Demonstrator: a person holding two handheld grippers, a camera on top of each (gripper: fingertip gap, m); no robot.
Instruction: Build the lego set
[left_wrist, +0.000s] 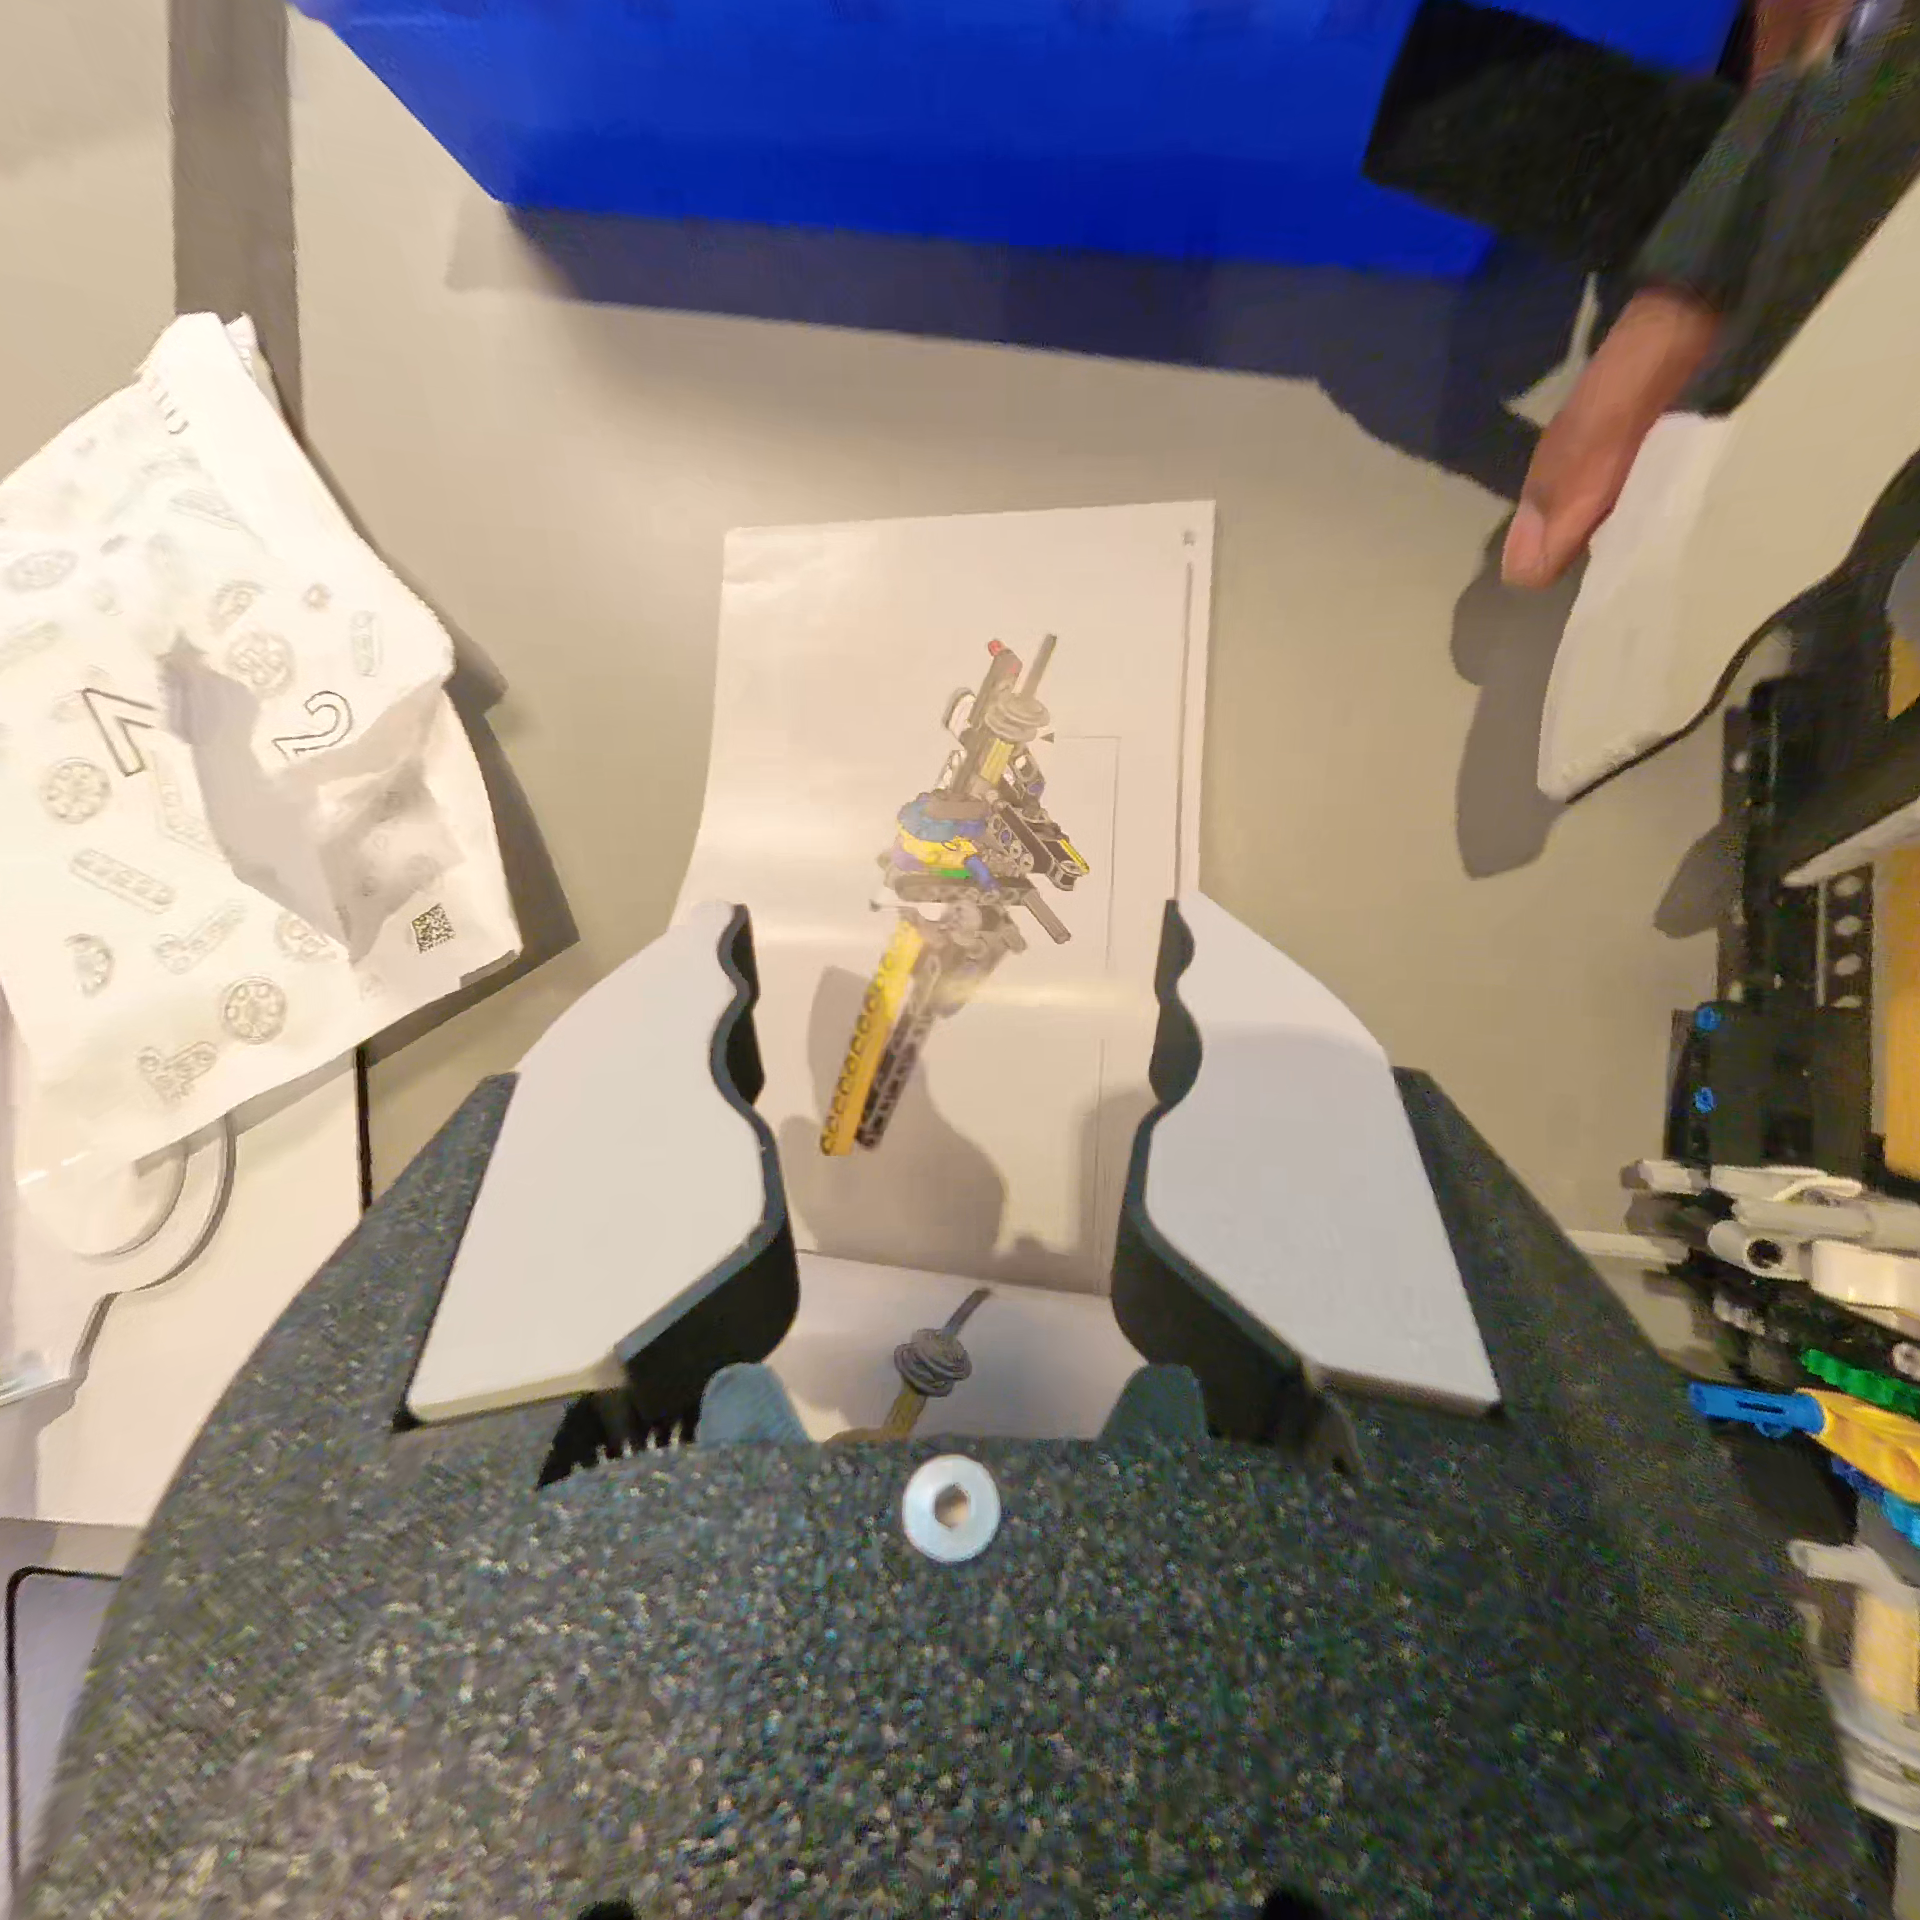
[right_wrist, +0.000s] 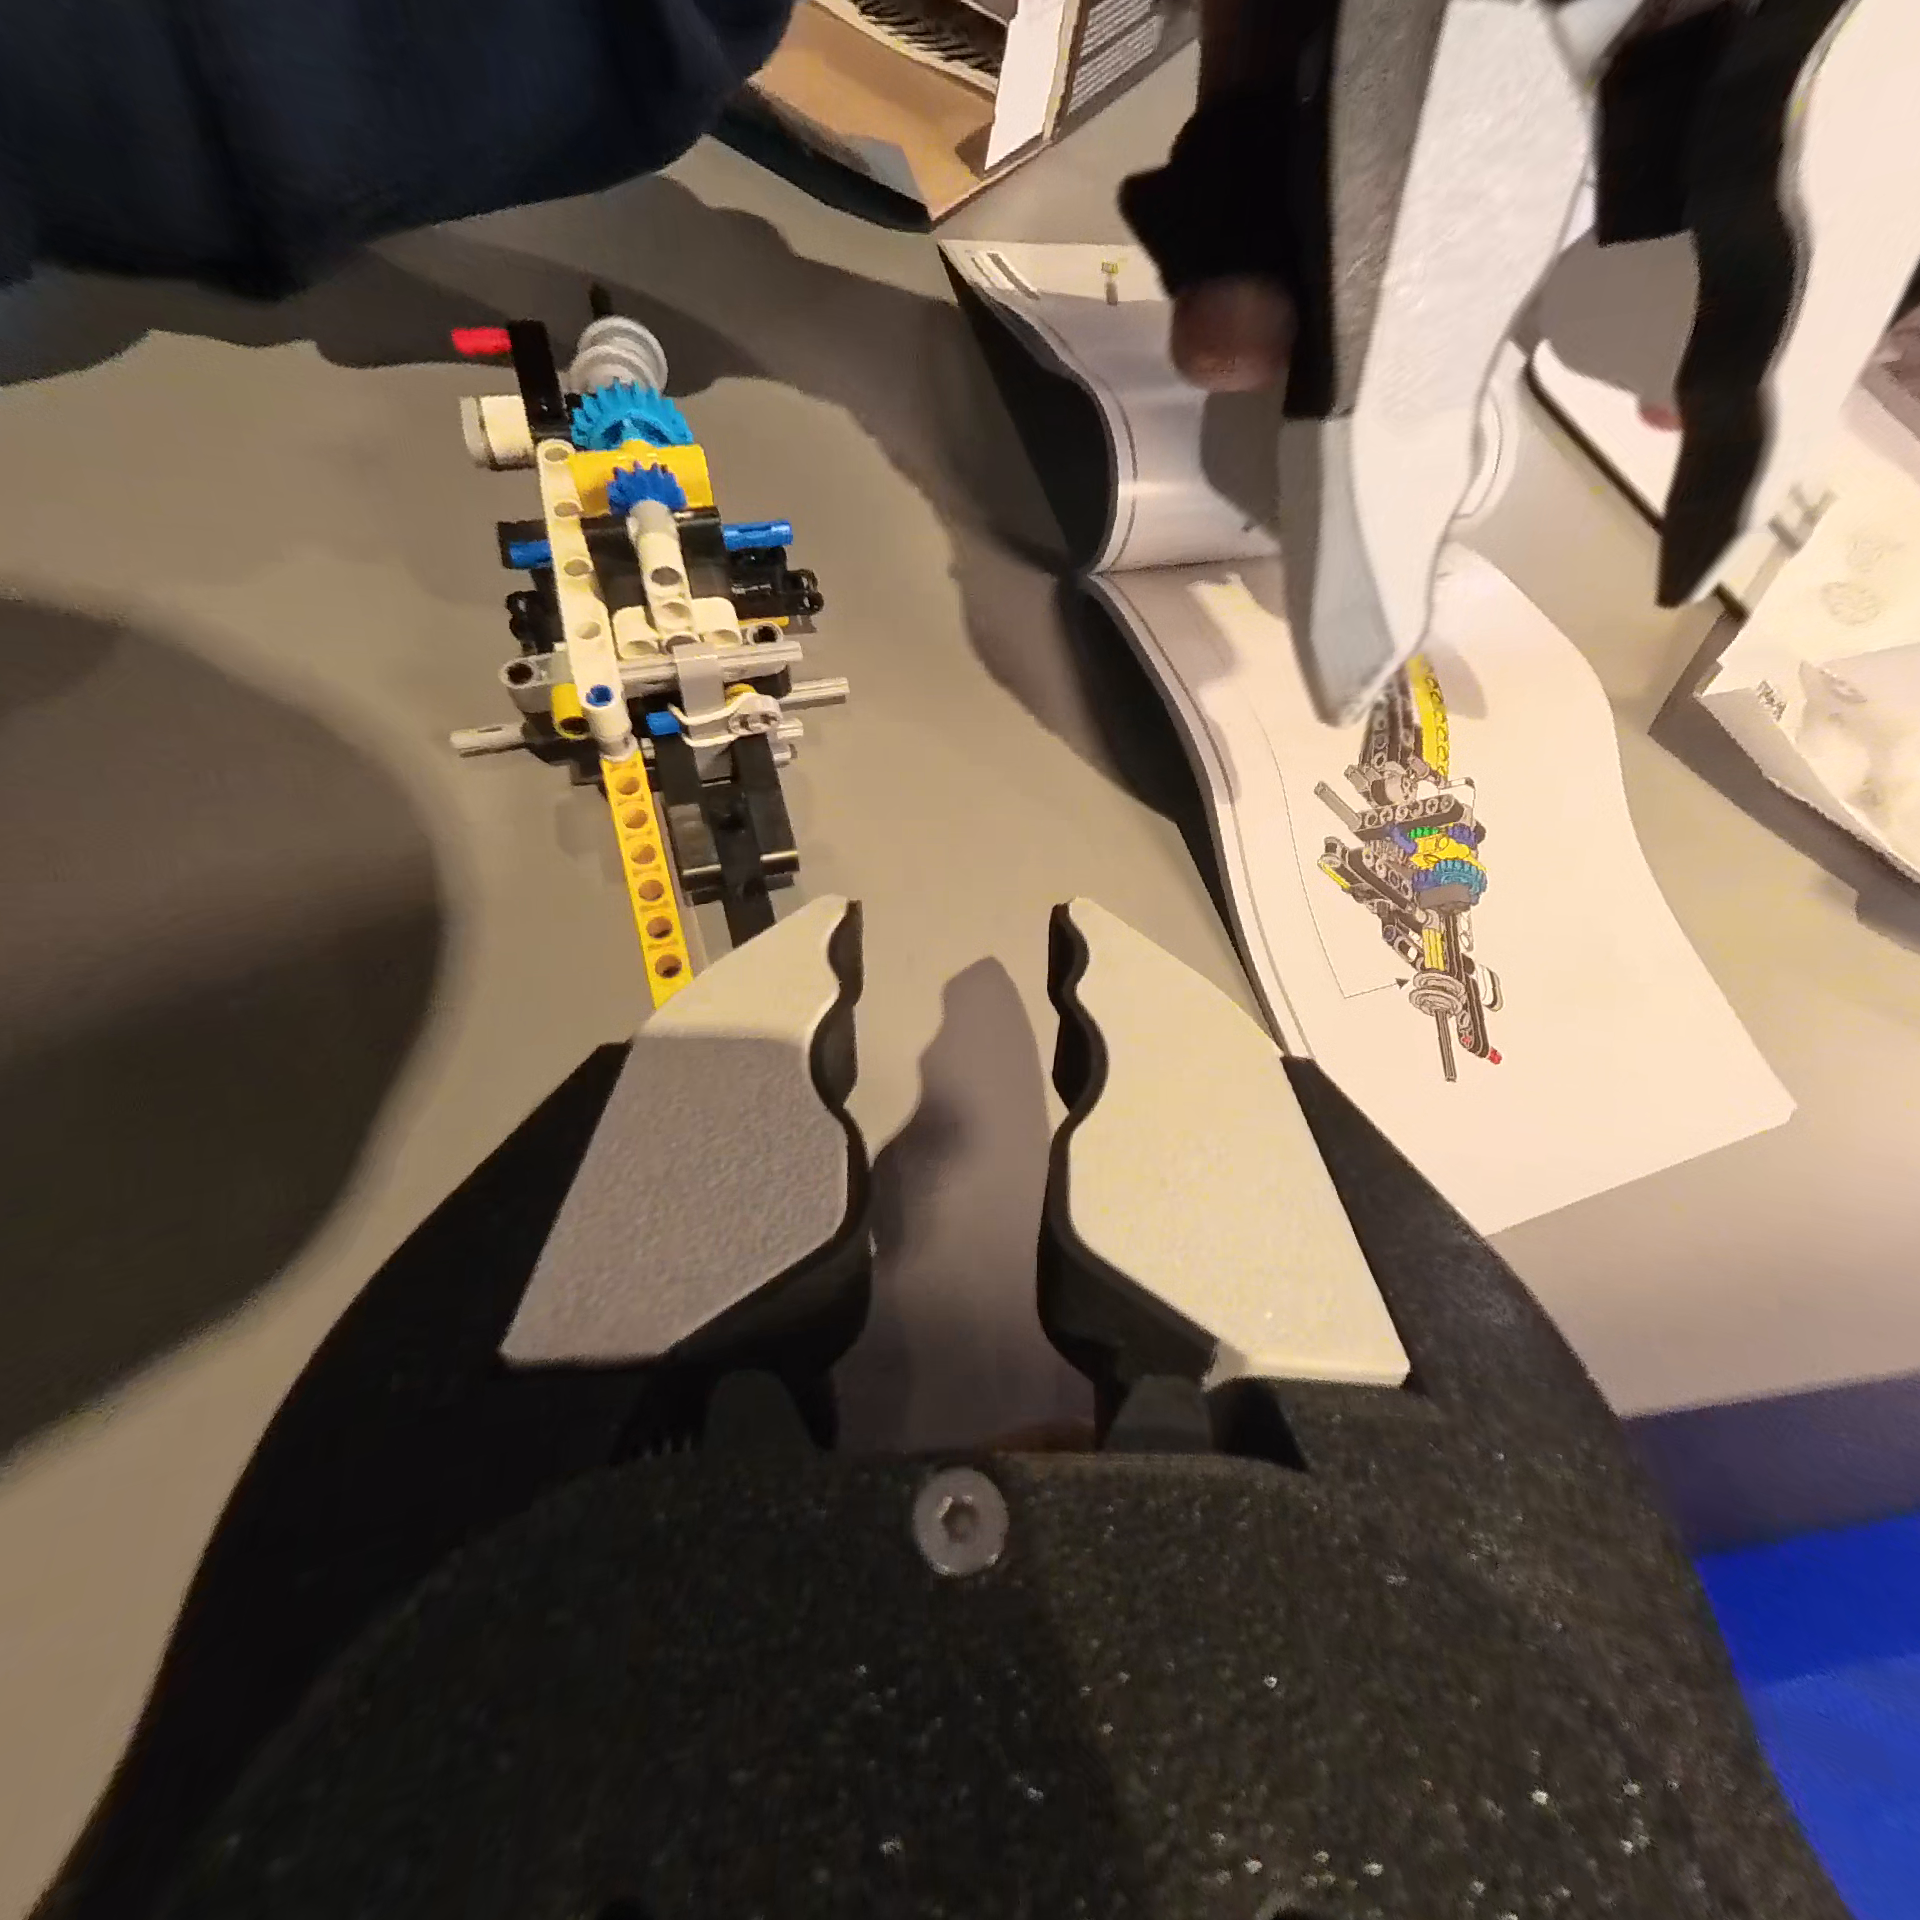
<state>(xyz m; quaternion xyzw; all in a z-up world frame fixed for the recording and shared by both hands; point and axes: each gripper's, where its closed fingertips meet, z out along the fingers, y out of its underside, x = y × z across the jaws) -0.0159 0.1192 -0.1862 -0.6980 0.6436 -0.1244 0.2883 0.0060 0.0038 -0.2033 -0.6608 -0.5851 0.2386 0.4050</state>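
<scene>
Work is partway: our Technic gear model (right_wrist: 644, 634) lies half-built on the counter (right_wrist: 987, 727) beside the booklet (left_wrist: 966, 831). Left tool (left_wrist: 956, 997) and right tool (right_wrist: 956, 977) gape apart, empty.

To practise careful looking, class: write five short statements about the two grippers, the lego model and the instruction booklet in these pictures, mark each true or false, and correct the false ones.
1. The right gripper is open and holds nothing. True.
2. The lego model is clamped in the left gripper. False: it lies on the grey table, and the left gripper is open and empty.
3. The instruction booklet lies open, showing a coloured drawing of the model. True.
4. The model has blue gears near one end. True.
5. The crumpled white paper bag lies on top of the booklet. False: in the left wrist view it lies off to the booklet's left.
</scene>
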